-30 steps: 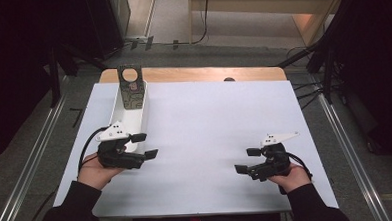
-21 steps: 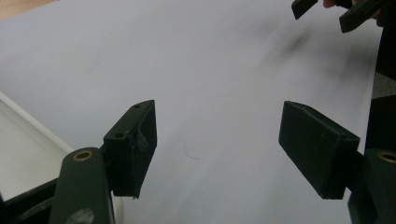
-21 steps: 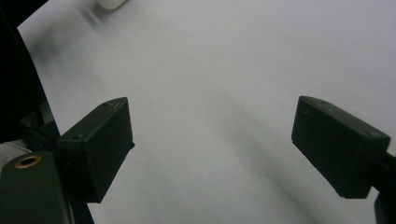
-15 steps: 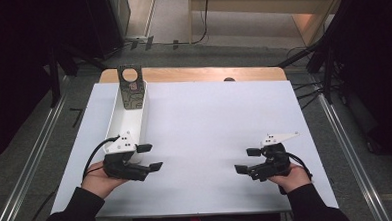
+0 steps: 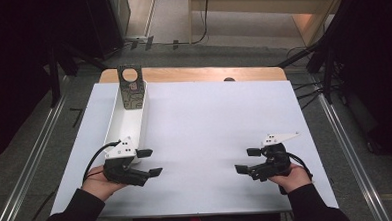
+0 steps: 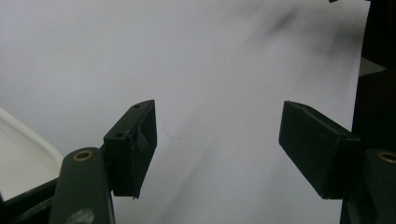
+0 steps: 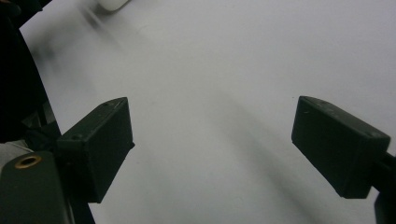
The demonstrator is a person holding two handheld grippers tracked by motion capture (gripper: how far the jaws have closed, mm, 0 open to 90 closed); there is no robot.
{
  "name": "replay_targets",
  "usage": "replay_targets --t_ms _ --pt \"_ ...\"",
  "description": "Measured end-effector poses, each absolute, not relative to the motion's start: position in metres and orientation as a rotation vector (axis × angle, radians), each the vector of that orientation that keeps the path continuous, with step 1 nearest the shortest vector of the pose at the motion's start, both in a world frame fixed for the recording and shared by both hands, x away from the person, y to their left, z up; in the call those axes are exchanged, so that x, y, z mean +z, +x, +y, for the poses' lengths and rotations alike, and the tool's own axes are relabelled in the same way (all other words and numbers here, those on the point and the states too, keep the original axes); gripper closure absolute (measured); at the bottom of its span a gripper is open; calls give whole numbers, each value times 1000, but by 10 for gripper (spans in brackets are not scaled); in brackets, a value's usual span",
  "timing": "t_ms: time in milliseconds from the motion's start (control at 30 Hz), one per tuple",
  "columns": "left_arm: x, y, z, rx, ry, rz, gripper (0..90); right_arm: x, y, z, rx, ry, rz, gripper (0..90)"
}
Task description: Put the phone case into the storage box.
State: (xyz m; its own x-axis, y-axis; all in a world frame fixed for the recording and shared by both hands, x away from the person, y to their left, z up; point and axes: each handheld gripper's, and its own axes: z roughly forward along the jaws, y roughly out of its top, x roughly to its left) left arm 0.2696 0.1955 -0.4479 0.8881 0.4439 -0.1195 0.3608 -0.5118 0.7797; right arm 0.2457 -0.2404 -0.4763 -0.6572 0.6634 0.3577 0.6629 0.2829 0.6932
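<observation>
Both tongs are spread wide and pinch nothing. The left gripper rests near the table's seven o'clock edge, jaws aimed inward, likely parked beside its work. Just past it, toward eleven o'clock, lies the long white tray with a dark bracket propped at its far end. The right gripper waits at five o'clock, well apart, on the white table.
</observation>
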Motion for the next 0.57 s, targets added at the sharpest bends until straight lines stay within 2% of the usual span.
replay_targets --t_ms 567 --pt "-450 270 199 106 2155 579 279 -477 246 -240 1369 1295 2519 117"
